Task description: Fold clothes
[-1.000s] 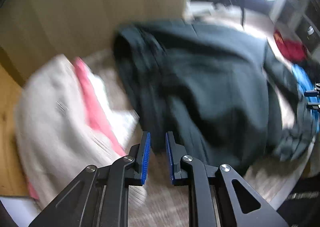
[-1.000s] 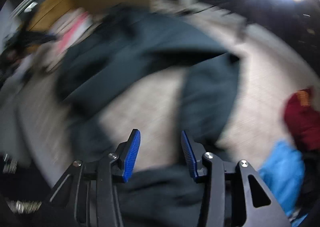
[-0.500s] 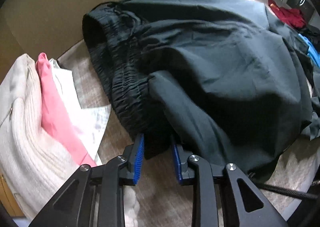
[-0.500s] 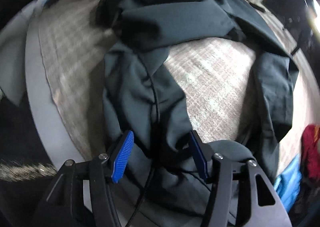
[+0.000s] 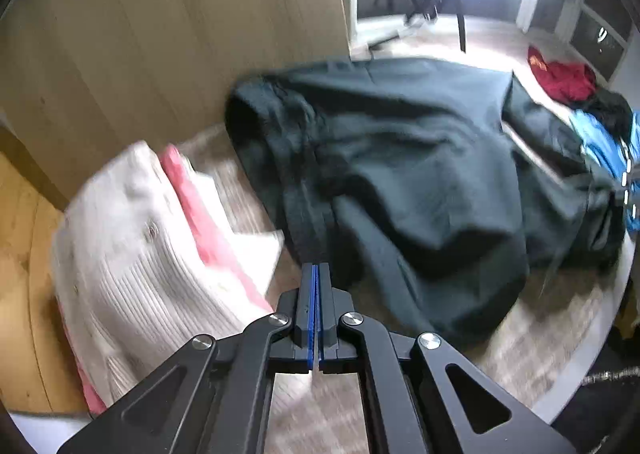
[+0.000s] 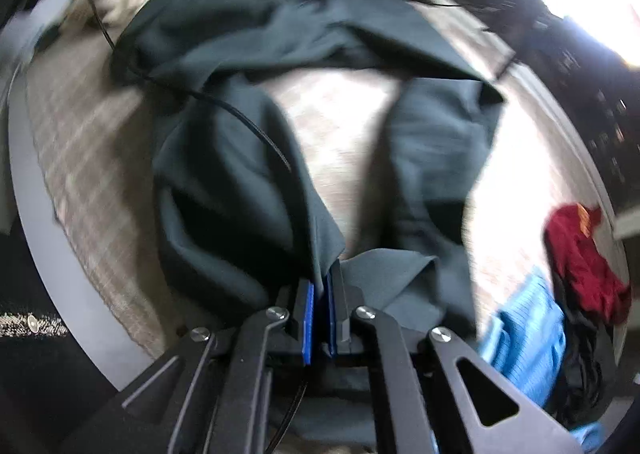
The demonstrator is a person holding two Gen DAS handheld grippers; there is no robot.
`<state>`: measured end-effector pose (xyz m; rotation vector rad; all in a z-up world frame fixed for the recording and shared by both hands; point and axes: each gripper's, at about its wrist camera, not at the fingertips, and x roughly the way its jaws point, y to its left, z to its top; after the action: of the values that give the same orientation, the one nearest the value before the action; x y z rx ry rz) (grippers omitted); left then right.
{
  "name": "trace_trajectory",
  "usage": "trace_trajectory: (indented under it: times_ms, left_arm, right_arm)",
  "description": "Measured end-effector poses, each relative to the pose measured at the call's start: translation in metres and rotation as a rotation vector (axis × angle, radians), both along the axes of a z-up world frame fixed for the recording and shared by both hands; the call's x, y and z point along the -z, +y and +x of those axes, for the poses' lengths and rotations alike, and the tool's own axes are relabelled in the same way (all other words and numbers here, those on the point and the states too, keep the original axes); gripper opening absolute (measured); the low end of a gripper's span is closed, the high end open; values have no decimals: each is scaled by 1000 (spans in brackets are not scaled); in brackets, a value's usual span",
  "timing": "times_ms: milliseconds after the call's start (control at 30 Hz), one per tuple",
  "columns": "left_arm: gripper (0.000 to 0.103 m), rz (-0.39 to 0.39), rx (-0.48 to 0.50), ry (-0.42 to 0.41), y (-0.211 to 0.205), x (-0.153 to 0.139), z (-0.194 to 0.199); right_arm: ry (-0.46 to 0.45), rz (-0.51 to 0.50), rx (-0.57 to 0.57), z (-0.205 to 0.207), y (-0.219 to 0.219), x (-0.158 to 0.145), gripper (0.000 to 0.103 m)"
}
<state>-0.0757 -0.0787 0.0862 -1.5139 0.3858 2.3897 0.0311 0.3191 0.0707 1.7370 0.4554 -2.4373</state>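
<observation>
Dark trousers (image 5: 400,173) spread across checked surface (image 6: 80,157). Left gripper (image 5: 315,274) fingers pinched together on waistband edge at 6 o'clock. Right gripper (image 6: 320,286) fingers clamped on trouser-leg fabric. Folded pile (image 5: 152,238) at 9 o'clock.

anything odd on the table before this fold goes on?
Yes: a thin black cable lies across the dark green trousers, running over the leg that the right tool is shut on. It could get folded in or dragged. The trousers are also rumpled, legs splayed apart, not flat.
</observation>
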Motion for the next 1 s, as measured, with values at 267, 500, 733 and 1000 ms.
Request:
trace_trajectory:
  times_ms: [267, 500, 733, 1000]
  left_arm:
    - [48, -81, -39, -76, 24, 61, -16]
    - [34, -74, 0, -46, 37, 76, -33]
    - [5, 0, -9, -57, 35, 39, -29]
    - [5, -45, 29, 38, 0, -61, 41]
  right_arm:
    - [48, 112, 169, -7, 51, -19, 6]
    - [17, 128, 199, -6, 68, -9, 6]
    - [5, 113, 197, -12, 72, -7, 6]
    - [22, -125, 212, -7, 78, -51, 7]
